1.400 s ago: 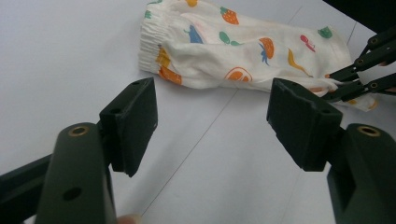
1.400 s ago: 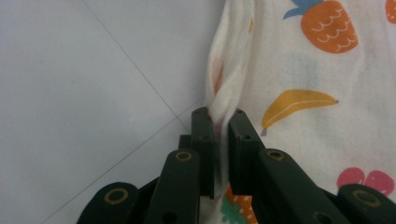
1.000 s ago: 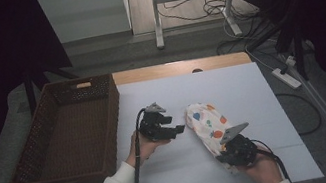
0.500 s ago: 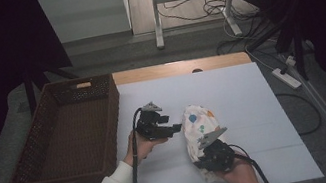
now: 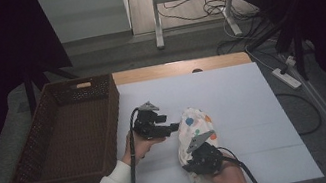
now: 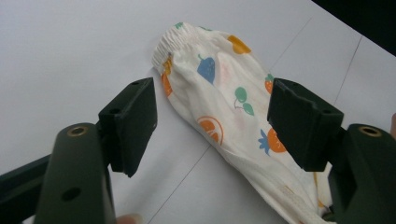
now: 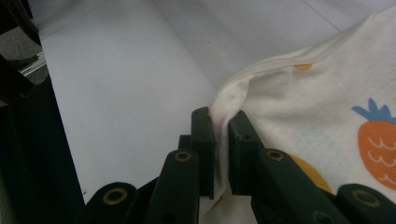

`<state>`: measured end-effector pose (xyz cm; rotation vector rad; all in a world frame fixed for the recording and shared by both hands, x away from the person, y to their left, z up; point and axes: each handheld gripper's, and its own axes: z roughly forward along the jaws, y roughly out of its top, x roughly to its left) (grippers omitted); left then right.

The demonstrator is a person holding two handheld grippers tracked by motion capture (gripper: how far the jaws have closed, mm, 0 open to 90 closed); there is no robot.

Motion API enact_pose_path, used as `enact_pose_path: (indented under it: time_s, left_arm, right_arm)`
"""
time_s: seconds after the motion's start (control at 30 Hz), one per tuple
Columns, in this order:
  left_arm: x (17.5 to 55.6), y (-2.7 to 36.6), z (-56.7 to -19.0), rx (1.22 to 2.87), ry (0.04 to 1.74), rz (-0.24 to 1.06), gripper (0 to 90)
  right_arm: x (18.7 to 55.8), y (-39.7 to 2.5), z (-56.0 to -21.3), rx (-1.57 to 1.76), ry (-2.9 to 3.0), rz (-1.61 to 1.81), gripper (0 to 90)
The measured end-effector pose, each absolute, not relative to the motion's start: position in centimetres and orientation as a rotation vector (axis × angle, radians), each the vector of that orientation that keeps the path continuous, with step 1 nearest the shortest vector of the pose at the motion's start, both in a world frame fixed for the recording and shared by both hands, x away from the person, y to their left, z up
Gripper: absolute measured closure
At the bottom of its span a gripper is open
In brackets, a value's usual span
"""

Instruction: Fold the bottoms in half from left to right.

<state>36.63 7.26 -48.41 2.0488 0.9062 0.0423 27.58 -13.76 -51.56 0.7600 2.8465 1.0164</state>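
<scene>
White table (image 5: 255,105) | right hand-held gripper (image 7: 222,121) clenched on garment (image 6: 219,116) edge | left hand-held gripper (image 6: 212,121) released, straddling garment

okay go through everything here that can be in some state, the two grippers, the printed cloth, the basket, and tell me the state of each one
left gripper: open, jaws wide apart, poised either side of the cloth's elastic cuff end, not gripping.
right gripper: shut, pinching a fold at the cloth's edge.
fruit-print cloth: lying rumpled on the white table top, one edge pinched up.
wicker basket: upright at the table's left, nothing in it.
</scene>
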Motion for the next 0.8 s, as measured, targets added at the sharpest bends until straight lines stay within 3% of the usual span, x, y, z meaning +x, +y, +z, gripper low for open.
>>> enact_pose_path:
  time_s: [0.07, 0.2, 0.37, 0.8]
  left_arm:
    - [36.7, 7.3, -48.4, 2.050, 0.906, 0.042, 31.7]
    - [36.7, 7.3, -48.5, 2.052, 0.909, 0.040, 31.5]
    - [36.8, 7.5, -48.5, 2.043, 0.918, 0.042, 31.5]
    - [36.7, 7.5, -48.5, 2.050, 0.911, 0.050, 31.3]
  right_arm:
    - [27.6, -13.7, -51.6, 0.780, 2.841, 1.026, 78.9]
    - [27.5, -13.6, -51.4, 0.812, 2.832, 1.093, 59.1]
    - [27.1, -14.2, -50.3, 0.844, 2.756, 1.225, 47.0]
    - [28.9, -18.7, -49.4, 0.920, 2.598, 1.261, 44.0]
